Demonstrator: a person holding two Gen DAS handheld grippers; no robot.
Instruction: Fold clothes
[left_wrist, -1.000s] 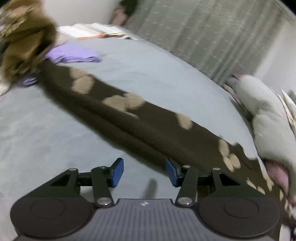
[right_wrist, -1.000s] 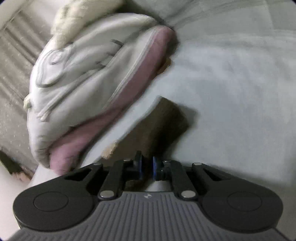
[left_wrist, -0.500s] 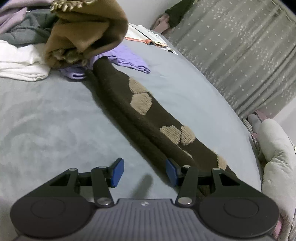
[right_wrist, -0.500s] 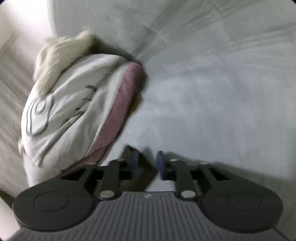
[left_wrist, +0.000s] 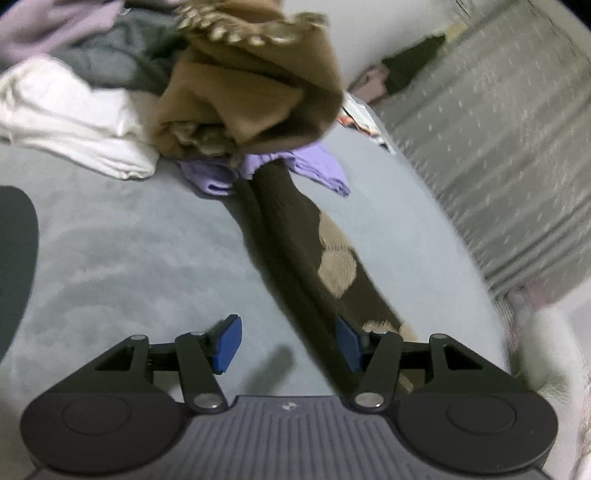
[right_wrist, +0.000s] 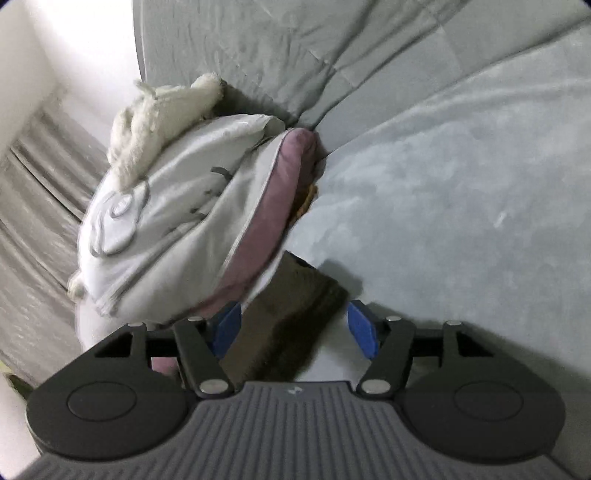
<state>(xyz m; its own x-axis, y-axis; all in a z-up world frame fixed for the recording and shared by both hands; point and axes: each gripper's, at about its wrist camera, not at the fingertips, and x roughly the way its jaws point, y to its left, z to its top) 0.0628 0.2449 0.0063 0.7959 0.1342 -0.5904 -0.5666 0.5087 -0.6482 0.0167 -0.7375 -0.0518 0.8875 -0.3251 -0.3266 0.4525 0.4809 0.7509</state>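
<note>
The brown scarf (left_wrist: 295, 236) lies stretched in a long narrow strip across the grey bed (left_wrist: 110, 258), with tan patches along it. Its far end runs under a heap of clothes: a tan garment (left_wrist: 251, 85) on top, a purple one (left_wrist: 325, 170) beneath, a white one (left_wrist: 74, 114) to the left of the scarf's far end. The left gripper (left_wrist: 288, 343) hovers at the scarf's near stretch, jaws wide apart and holding nothing; the scarf passes just inside the right-hand pad.

In the right wrist view the scarf's other end (right_wrist: 288, 325) lies between the fingers of the right gripper (right_wrist: 291, 328), whose jaws are spread wide, not clamped on it. Just left of that end sits a grey-and-pink pillow (right_wrist: 177, 229), with a fluffy white toy (right_wrist: 162, 114) on top.
</note>
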